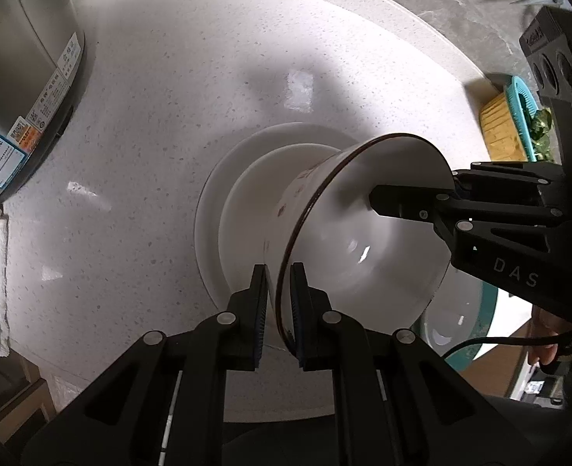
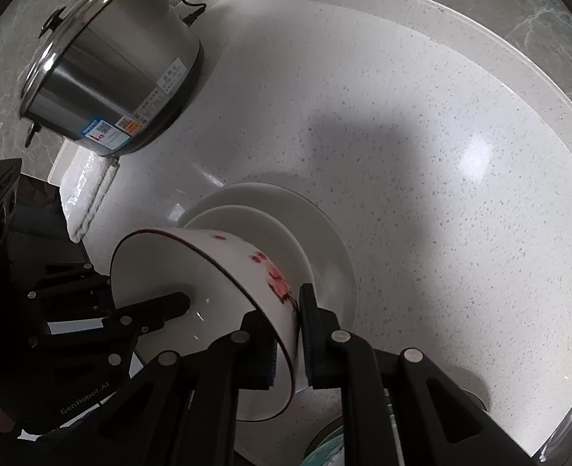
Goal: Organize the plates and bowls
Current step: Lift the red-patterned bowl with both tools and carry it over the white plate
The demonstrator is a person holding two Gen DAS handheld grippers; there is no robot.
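A white bowl (image 1: 363,233) with a dark rim and red flower print is held above a stack of two white plates (image 1: 224,202) on the speckled counter. My left gripper (image 1: 279,303) is shut on the bowl's near rim. My right gripper (image 2: 288,334) is shut on the opposite rim; its finger (image 1: 402,202) reaches inside the bowl. In the right wrist view the bowl (image 2: 224,268) hangs tilted over the plates (image 2: 317,225), and the left gripper's finger (image 2: 158,310) shows inside it.
A steel rice cooker (image 2: 111,77) stands at the back left beside a folded white towel (image 2: 88,190). A teal-rimmed dish (image 1: 460,326) lies under the bowl on the right. A teal basket (image 1: 519,105) with yellow cloth sits at the counter's right edge.
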